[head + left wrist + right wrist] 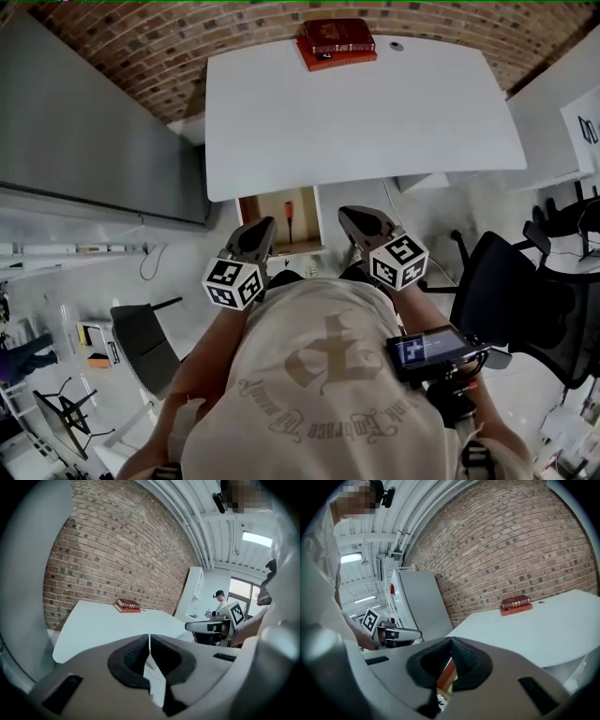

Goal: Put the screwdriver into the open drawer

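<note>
Screwdriver (289,223) stowage, seen from the head view with both gripper views.

White table (356,122): lies ahead of and beyond both grippers, with a stack of red books (336,42) at its far edge.

Open drawer (249,210): stands pulled out from under the table's near edge, ahead of and below the two grippers. Its wooden floor spans most of the gap between them.

Left gripper (262,227) and right gripper (351,217): both hang above the drawer's near edge, pointing forward and slightly down. In each gripper view the dark pads meet, so both jaws are closed and grip nothing. The brown strip below the right gripper's pads reads as drawer wood beyond them, not a held object.

The screwdriver lies flat inside the drawer, lengthwise, with its red handle away from the grippers and its dark shaft toward them. It is just right of the left gripper's tip and well left of the right gripper. The task appears complete.

Handling, as judged: the tool is light and rigid. The thin metal shaft is probably slick and gives little to pinch. The thicker handle is the better hold, taken across its width. Its round body may roll when nudged.
</note>
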A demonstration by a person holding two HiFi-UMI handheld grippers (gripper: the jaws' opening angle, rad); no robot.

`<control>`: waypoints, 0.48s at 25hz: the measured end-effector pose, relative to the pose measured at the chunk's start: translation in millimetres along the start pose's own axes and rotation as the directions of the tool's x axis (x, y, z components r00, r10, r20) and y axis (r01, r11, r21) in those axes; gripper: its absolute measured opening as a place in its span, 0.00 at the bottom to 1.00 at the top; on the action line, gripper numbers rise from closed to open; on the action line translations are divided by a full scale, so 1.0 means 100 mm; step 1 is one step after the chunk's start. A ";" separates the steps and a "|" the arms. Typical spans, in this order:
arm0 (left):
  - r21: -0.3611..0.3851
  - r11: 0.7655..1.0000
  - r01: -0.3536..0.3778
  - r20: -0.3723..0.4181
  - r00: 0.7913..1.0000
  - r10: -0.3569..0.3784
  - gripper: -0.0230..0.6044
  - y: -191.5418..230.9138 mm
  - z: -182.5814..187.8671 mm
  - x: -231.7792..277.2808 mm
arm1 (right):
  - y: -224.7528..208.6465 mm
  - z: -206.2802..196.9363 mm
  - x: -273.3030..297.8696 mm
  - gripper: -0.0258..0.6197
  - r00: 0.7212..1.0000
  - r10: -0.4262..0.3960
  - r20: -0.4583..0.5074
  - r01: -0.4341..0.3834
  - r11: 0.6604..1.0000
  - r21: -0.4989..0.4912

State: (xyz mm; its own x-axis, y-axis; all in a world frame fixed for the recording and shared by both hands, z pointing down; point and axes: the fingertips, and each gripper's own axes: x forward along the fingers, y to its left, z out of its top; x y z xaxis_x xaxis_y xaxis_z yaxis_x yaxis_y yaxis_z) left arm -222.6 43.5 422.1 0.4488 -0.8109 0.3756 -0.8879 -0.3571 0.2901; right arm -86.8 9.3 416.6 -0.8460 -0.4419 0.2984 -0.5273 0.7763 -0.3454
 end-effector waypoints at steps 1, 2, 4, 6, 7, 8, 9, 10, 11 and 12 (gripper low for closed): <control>0.002 1.000 0.003 0.000 1.000 -0.003 0.08 0.01 0.01 0.01 | 0.00 0.00 0.01 0.07 1.000 -0.001 -0.002 0.001 1.000 -0.002; 0.001 1.000 0.006 -0.001 1.000 -0.006 0.08 0.01 0.01 0.02 | 0.00 -0.01 0.03 0.07 1.000 -0.001 -0.005 0.001 1.000 -0.004; 0.000 1.000 0.012 -0.003 1.000 -0.012 0.08 0.02 0.00 0.02 | 0.01 -0.02 0.05 0.07 1.000 0.001 -0.009 -0.001 1.000 -0.002; 0.003 1.000 0.014 -0.008 1.000 -0.014 0.08 0.03 -0.01 0.03 | 0.00 -0.02 0.06 0.07 1.000 0.001 -0.010 -0.001 1.000 -0.001; 0.005 1.000 0.014 -0.010 1.000 -0.014 0.08 0.03 -0.02 0.03 | 0.00 -0.02 0.06 0.07 1.000 0.001 -0.010 -0.001 1.000 -0.001; 0.006 1.000 0.014 -0.012 1.000 -0.013 0.08 0.04 -0.02 0.03 | -0.01 -0.02 0.07 0.07 1.000 0.001 -0.010 -0.001 1.000 -0.001; 0.007 1.000 0.013 -0.014 1.000 -0.013 0.08 0.05 -0.02 0.03 | -0.01 -0.02 0.07 0.07 1.000 0.002 -0.011 -0.002 1.000 -0.001; 0.007 1.000 0.013 -0.015 1.000 -0.013 0.08 0.06 -0.02 0.03 | -0.01 -0.02 0.09 0.07 1.000 0.002 -0.011 -0.002 1.000 -0.001; 0.008 1.000 0.013 -0.017 1.000 -0.013 0.08 0.07 -0.02 0.03 | -0.01 -0.02 0.10 0.07 1.000 0.002 -0.012 -0.002 1.000 0.000; 0.008 1.000 0.014 -0.018 1.000 -0.014 0.08 0.09 -0.03 0.03 | 0.00 -0.02 0.12 0.07 1.000 0.002 -0.013 -0.002 1.000 0.001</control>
State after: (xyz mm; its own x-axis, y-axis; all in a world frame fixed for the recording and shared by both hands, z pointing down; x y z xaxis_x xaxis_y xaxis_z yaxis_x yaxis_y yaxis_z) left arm -229.1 38.9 428.3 0.4627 -0.7975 0.3873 -0.8824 -0.3720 0.2881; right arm -96.2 4.7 421.8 -0.8458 -0.4348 0.3091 -0.5259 0.7766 -0.3468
